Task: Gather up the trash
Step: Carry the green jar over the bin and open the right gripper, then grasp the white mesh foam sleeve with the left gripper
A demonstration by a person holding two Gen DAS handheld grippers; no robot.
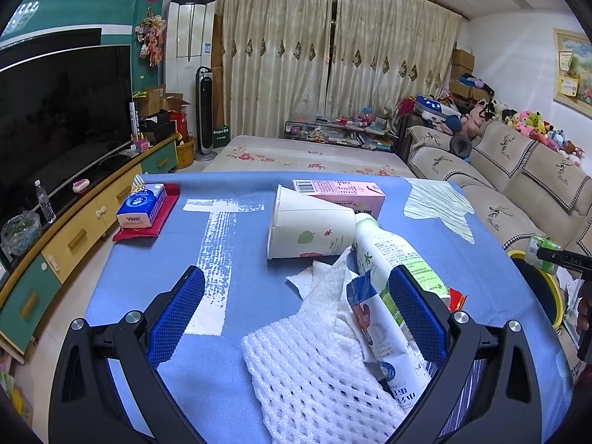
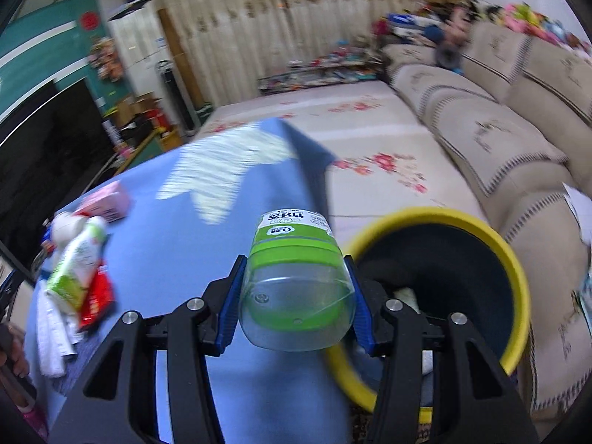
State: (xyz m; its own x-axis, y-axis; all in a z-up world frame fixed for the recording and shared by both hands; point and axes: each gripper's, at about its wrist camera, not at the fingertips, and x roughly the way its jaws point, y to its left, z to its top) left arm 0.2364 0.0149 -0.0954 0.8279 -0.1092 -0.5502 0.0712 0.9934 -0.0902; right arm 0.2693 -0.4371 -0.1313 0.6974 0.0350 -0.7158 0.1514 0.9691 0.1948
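Note:
My left gripper [image 1: 296, 307] is open above the blue tablecloth [image 1: 236, 251], its blue pads either side of a trash pile: white foam netting [image 1: 314, 377], crumpled tissue [image 1: 329, 288], a torn wrapper [image 1: 373, 322], a white bottle [image 1: 392, 255] and a tipped paper cup [image 1: 310, 229]. A pink carton [image 1: 344, 192] lies behind. My right gripper [image 2: 296, 296] is shut on a clear plastic bottle with a green label [image 2: 296, 277], held beside the yellow-rimmed dark bin [image 2: 462, 270] at the table's right edge. The pile shows at left in the right wrist view [image 2: 77, 262].
A tissue pack [image 1: 142, 205] on a red cloth [image 1: 155, 218] sits at the table's far left. A TV cabinet [image 1: 74, 236] runs along the left, a sofa [image 1: 518, 188] on the right, a floral mat [image 1: 307, 159] beyond the table.

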